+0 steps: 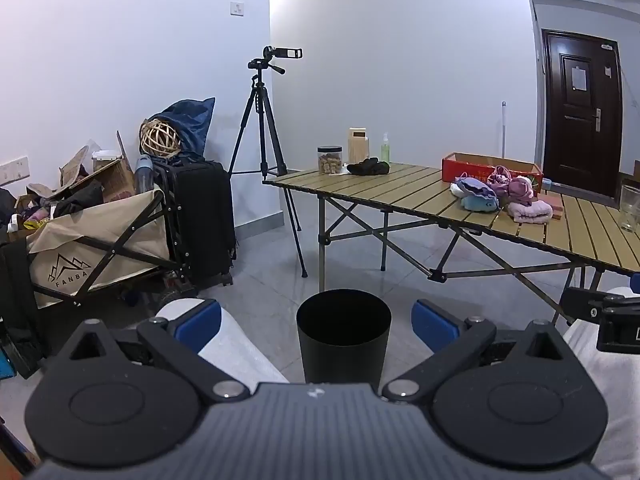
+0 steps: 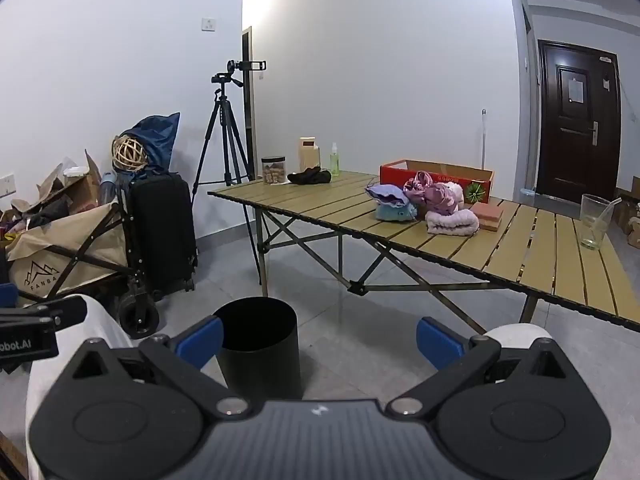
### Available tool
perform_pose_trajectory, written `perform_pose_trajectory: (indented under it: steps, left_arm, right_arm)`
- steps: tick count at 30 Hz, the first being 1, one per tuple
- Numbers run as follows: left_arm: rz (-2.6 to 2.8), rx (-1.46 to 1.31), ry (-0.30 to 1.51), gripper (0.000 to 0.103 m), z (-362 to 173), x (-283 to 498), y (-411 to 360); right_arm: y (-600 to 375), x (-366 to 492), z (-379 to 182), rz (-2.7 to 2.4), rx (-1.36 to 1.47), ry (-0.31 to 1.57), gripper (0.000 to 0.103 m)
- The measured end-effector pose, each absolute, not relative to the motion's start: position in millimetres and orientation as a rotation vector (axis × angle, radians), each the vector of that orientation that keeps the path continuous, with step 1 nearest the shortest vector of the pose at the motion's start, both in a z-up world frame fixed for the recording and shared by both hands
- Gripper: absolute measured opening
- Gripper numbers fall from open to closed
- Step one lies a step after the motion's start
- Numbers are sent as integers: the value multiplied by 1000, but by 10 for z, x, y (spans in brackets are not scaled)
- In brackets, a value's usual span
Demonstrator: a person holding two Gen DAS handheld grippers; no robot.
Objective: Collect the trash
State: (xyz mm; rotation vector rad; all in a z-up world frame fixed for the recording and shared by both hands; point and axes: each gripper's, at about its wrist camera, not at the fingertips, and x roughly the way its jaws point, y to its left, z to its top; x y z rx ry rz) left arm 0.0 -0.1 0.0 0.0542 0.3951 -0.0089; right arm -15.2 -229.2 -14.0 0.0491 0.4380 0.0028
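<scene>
A black round bin stands on the grey floor, straight ahead of my left gripper [image 1: 316,326] in the left wrist view [image 1: 344,334] and ahead-left of my right gripper [image 2: 320,340] in the right wrist view [image 2: 260,344]. Both grippers are open and empty, held low above the floor. On the folding slat table [image 2: 460,240] lie a black cloth lump [image 2: 310,176], a heap of soft pink, purple and blue items [image 2: 424,204] and a plastic cup with a straw [image 2: 594,220]. My right gripper's body shows at the left wrist view's right edge [image 1: 616,320].
A red cardboard box [image 2: 436,180], a jar [image 2: 274,170], a spray bottle [image 2: 334,164] and a carton stand on the table. A tripod with camera [image 2: 228,128], a black suitcase [image 2: 162,232] and a cluttered beige wagon [image 2: 60,256] stand left. A dark door [image 2: 576,120] is far right.
</scene>
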Motion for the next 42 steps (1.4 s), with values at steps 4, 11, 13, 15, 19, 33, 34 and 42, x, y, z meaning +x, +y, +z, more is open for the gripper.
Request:
perform_pose_trajectory:
  steps: [4, 11, 13, 15, 19, 33, 34, 42]
  left_arm:
    - [-8, 53, 397, 103, 43, 62, 4]
    - [-4, 60, 383, 103, 116, 32, 4]
    - [0, 66, 371, 103, 61, 11, -54]
    - [3, 67, 368, 103, 67, 19, -57]
    - [5, 70, 364, 103, 59, 20, -67]
    - [13, 82, 343, 103, 33, -24, -130]
    - [13, 82, 342, 103, 38, -24, -126]
    - [14, 81, 341, 103, 51, -34, -116]
  right_arm:
    - [-2283, -155, -172, 6, 45, 424, 103]
    - [-2326, -160, -56, 2, 44, 415, 103]
    - [-2342, -153, -32, 4, 47, 418, 103]
    - [-2356, -143, -9, 7, 49, 422, 103]
    - [-2320, -147, -51, 2, 47, 412, 103]
    - [-2306, -205, -92, 5, 44, 390, 103]
    - [-2307, -209, -83, 3, 45, 389, 103]
    - [-2327, -239, -93, 5, 49, 386, 103]
